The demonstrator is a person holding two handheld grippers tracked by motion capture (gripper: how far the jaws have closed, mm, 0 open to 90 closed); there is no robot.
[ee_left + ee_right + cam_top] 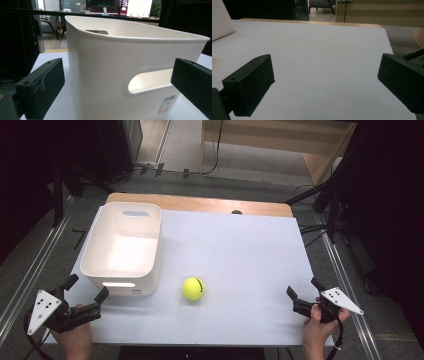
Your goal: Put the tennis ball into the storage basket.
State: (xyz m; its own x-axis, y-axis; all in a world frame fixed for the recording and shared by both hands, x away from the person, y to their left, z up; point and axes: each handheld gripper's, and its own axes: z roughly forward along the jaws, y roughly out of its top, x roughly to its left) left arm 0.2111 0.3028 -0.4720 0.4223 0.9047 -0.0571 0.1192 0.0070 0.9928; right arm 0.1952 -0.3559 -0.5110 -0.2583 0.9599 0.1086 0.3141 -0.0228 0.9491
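A yellow-green tennis ball (193, 288) lies on the white table (235, 255), just right of a white plastic bin (122, 250). The bin (120, 72) is empty, with handle slots in its end walls and a barcode sticker low on its near wall. My left gripper (86, 288) sits at the table's front left corner, open, its jaws pointing at the bin's near wall with nothing between them. At the front right edge my right gripper (305, 287) is open too, and in the right gripper view (324, 82) bare table lies between its jaws.
A wooden strip (200, 202) runs along the table's far edge. Dark stands and cables ring the table on the floor. A pale wooden unit (280, 140) stands beyond the far edge.
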